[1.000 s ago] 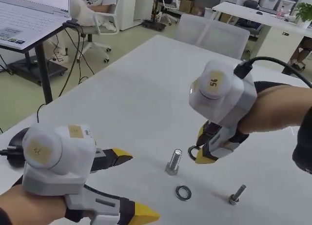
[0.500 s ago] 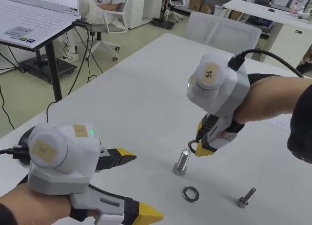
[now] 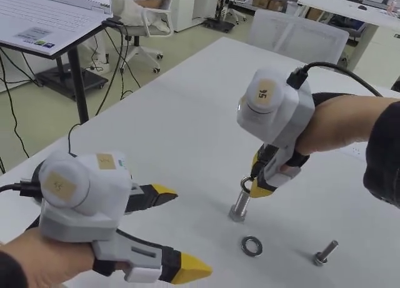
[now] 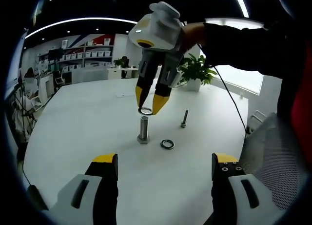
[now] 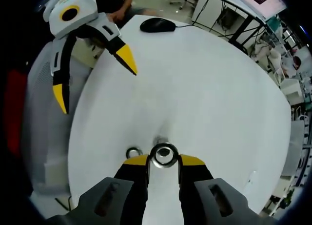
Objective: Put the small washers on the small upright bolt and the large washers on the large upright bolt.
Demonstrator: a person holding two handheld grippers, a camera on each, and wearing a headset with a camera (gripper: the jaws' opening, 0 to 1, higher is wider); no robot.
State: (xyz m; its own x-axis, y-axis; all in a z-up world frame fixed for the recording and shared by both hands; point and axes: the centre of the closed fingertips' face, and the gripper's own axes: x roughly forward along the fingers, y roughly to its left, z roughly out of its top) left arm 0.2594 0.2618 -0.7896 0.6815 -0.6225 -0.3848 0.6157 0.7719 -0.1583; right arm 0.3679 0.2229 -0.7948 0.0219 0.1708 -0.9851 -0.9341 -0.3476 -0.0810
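Just above the large upright bolt (image 3: 238,207), near the middle of the white worktop (image 3: 187,125), the right tool (image 3: 253,189) points down with its jaws clamped on a washer (image 4: 145,111). The left gripper view shows the ring lying roughly level between the yellow tips, a little above the bolt's top and not yet around it. In the right gripper view the hole is open, and the bolt sits just beyond it rather than squarely inside it. I judge that a slight shift is needed before lowering.

The left tool (image 3: 181,232) hangs low at the near side of the worktop, jaws wide apart and holding nothing. A loose washer (image 3: 252,245) lies flat near the large bolt's foot and looks about the same size as the held one. The small upright bolt (image 3: 325,253) stands on its head further to the right, apart from both.

The washers look like plain steel, so they are probably stiff, light and smooth, and likely to slip from a loose pinch. Pinching the rim at two opposite points, as here, keeps the hole free for the thread. If the ring tilts it may catch on the bolt's tip.

The flat washer will probably be harder to take, since its thin edge sits against the worktop. One jaw through the hole and one outside may grip it best. Each bolt rests only on its own head, so a sideways knock could topple it.
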